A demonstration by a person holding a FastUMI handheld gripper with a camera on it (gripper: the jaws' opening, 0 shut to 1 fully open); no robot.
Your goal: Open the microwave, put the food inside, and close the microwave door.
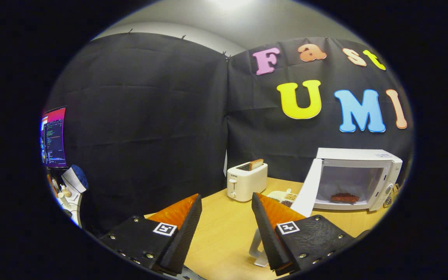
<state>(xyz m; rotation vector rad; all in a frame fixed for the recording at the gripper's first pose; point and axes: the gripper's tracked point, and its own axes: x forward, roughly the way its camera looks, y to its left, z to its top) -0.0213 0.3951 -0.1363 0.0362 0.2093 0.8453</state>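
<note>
Gripper (pixel 226 212) fingers apart, holding nothing, hovering over the near side of the table (pixel 224 241). Microwave (pixel 358 179) sits far right, door (pixel 310 189) swung open to its left; food (pixel 344 198) already lies inside on the cavity floor. Remaining step looks like the close: come around the outer face of the door, push with one finger near its free edge, follow the hinge arc. Avoid the toaster (pixel 246 181) and small tray (pixel 284 197) left of the door.

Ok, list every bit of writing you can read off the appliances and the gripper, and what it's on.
Toaster: small front mark, too small to read.
Microwave: sticker on top, blurred, unreadable.
Gripper, fingers open over the table: square coded tags, no words.
</note>
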